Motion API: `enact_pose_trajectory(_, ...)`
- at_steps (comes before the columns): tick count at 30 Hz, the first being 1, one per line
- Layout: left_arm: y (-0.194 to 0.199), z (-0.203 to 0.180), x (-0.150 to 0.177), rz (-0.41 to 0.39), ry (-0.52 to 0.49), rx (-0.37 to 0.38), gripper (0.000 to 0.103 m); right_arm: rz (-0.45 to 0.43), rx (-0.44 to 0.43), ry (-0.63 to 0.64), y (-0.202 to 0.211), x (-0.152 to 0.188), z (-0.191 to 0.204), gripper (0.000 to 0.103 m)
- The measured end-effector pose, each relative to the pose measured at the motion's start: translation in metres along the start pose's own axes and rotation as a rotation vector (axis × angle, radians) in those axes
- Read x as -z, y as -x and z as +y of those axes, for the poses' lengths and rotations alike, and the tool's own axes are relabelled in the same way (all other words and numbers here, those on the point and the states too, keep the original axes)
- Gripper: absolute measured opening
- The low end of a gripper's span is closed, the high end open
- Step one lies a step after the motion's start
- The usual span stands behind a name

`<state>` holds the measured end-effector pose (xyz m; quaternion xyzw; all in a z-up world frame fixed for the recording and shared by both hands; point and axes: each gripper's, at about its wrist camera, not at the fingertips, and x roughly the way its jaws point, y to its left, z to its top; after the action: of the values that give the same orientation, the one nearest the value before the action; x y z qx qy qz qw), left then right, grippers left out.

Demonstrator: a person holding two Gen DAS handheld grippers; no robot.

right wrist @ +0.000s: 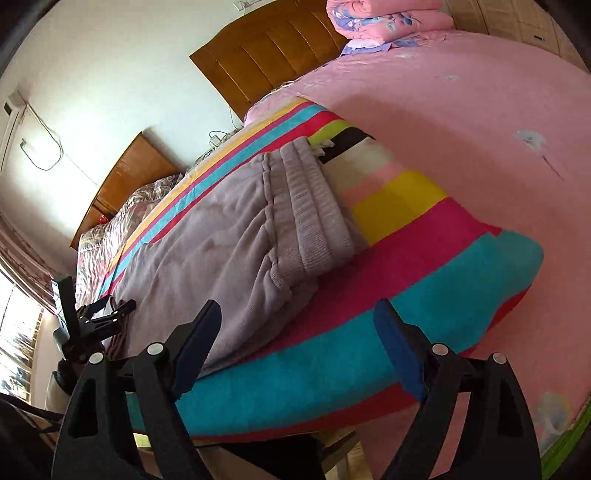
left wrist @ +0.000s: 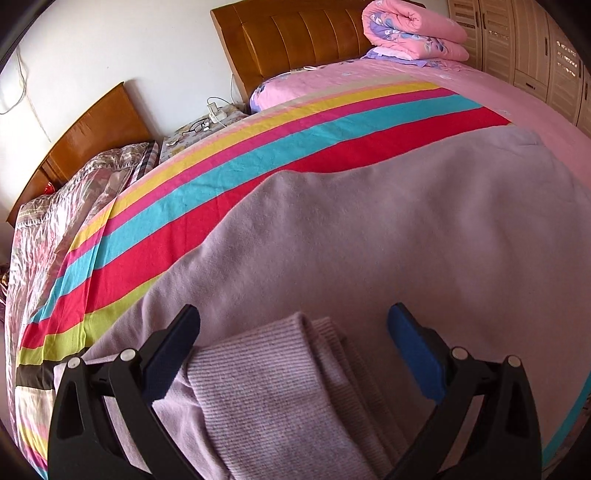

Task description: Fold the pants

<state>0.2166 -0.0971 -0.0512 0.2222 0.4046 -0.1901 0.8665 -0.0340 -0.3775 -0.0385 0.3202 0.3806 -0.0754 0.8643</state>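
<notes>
Lilac fleece pants [left wrist: 369, 221] lie spread on a striped blanket [left wrist: 221, 192] on the bed. My left gripper [left wrist: 293, 317] is open wide, and a ribbed cuff [left wrist: 266, 387] of the pants lies loose between its fingers, folded over the cloth beneath. In the right wrist view the pants [right wrist: 207, 251] run away from me, their ribbed waistband [right wrist: 314, 206] at the far right end. My right gripper [right wrist: 298, 310] hangs open over the blanket's near edge [right wrist: 295, 387], with nothing between its pads. The left gripper [right wrist: 110, 314] shows at the pants' far left end.
A folded pink quilt [left wrist: 410, 29] sits by the wooden headboard [left wrist: 295, 40]. A nightstand [left wrist: 199, 129] with glasses and a charger stands between this bed and a second bed [left wrist: 74, 206]. A wardrobe [left wrist: 535, 48] is at the right. Pink sheet [right wrist: 443, 110] surrounds the blanket.
</notes>
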Motion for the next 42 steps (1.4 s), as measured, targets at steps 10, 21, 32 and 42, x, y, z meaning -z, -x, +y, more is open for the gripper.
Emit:
enact_pose_trajectory(10, -0.03, -0.087, -0.096, -0.043, -0.109, 0.205, 0.101, -0.006, 0.157, 0.349, -0.043, -0.026, 0.081, 0.079)
enact_pose_trajectory(21, -0.065, -0.101, -0.118, -0.011, -0.002, 0.244, 0.1, 0.003, 0.27, 0.432, -0.03, 0.002, 0.066, 0.079)
enact_pose_trajectory(32, -0.09, -0.2, -0.168, 0.011, -0.08, 0.404, 0.102, 0.088, 0.103, 0.508, -0.049, 0.023, 0.095, 0.08)
enact_pose_trajectory(42, -0.04, -0.145, -0.166, -0.126, 0.028, 0.337, 0.101, 0.018, -0.045, 0.089, 0.002, 0.019, 0.012, 0.082)
